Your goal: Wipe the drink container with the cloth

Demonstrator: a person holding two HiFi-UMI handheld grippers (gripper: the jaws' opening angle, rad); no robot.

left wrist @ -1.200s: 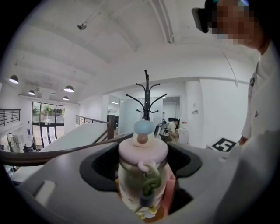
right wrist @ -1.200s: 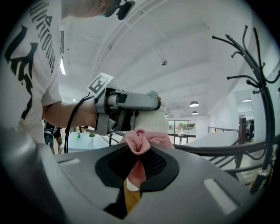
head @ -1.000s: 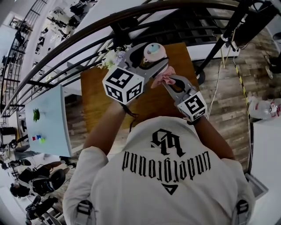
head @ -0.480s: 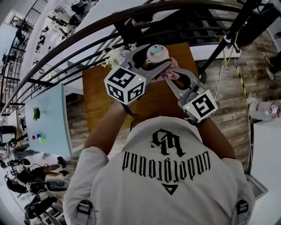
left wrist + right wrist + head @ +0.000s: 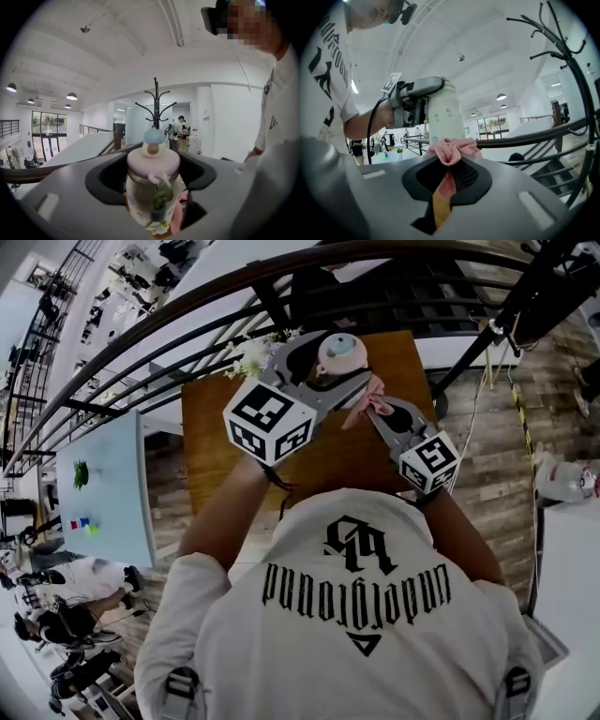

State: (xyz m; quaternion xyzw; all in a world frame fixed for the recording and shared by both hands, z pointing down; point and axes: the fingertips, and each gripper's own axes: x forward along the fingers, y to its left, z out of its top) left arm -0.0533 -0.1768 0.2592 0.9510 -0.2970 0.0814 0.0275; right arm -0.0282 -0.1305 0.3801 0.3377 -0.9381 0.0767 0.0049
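Clamping the drink container [image 5: 151, 185] by its body, the left hand-held gripper [image 5: 337, 364] holds it upright above the wooden bench [image 5: 220, 437]. Just beside it, the right hand-held gripper [image 5: 449, 161] pinches the bunched pink cloth [image 5: 452, 149], which lies against the container's side. Beyond the bench runs a dark railing [image 5: 187, 310].

Both arms bare, stretched toward the far side. Left gripper [image 5: 339, 367] tilted right, jaws clamped on drink container [image 5: 152, 187]. Right gripper [image 5: 375, 409] just right of it, jaws pinching cloth [image 5: 451, 149]. The two tips possibly touch; the head view is unclear.
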